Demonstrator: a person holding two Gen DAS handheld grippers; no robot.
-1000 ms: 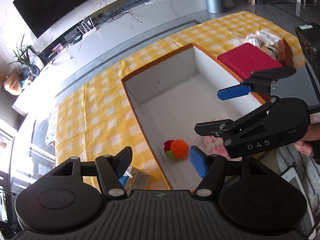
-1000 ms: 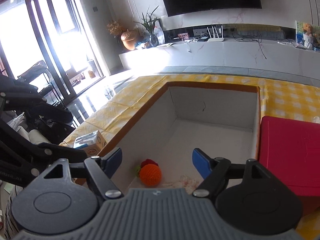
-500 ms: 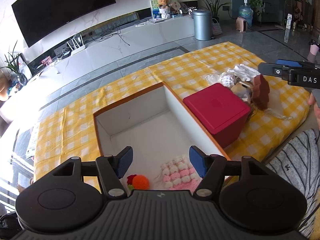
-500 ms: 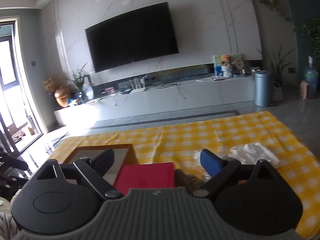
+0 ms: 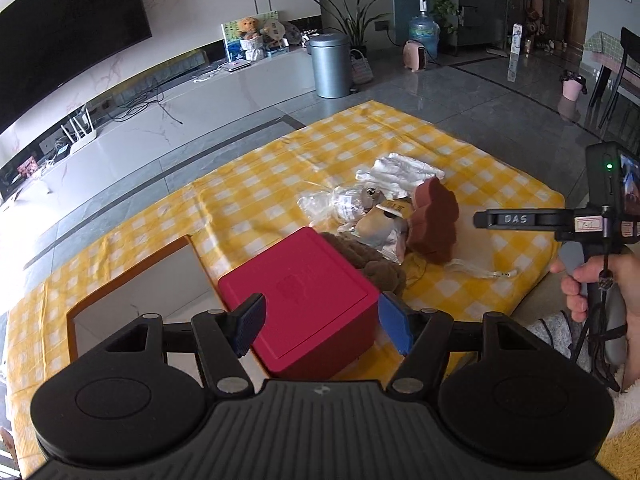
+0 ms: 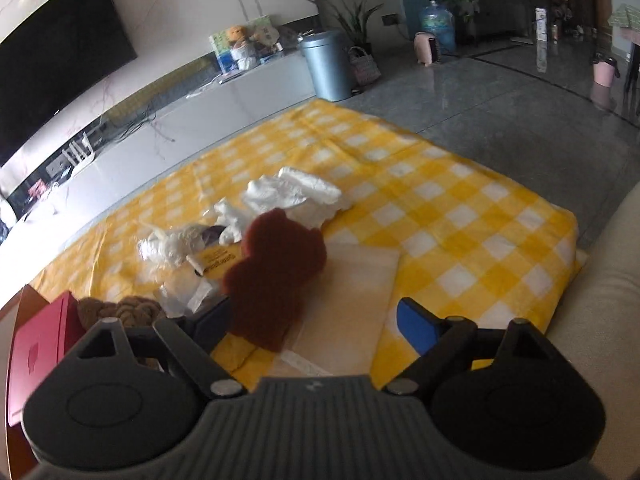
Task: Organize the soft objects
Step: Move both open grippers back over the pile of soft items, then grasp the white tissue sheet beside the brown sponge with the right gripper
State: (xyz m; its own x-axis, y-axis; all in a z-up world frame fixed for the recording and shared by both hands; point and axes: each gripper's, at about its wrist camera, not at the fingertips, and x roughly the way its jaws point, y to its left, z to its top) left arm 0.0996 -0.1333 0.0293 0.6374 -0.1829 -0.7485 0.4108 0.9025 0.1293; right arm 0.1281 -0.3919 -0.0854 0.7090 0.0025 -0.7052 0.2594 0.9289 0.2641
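Soft objects lie heaped on the yellow checked cloth (image 6: 460, 216). Nearest, the right gripper (image 6: 316, 330), its fingers apart and just now closing a little with nothing pressed between them, hangs over a brown bear-shaped sponge (image 6: 276, 272). The left gripper (image 5: 322, 324), fingers apart and empty, hovers above the red box (image 5: 304, 296). Beyond lie white cloths (image 6: 296, 194).

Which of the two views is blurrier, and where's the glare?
Right wrist view is softer, smearing the brown bear-shaped sponge and white crumpled cloth; left wrist view is sharp, showing the red square box crisply, with daylight glare washing out its left edge.
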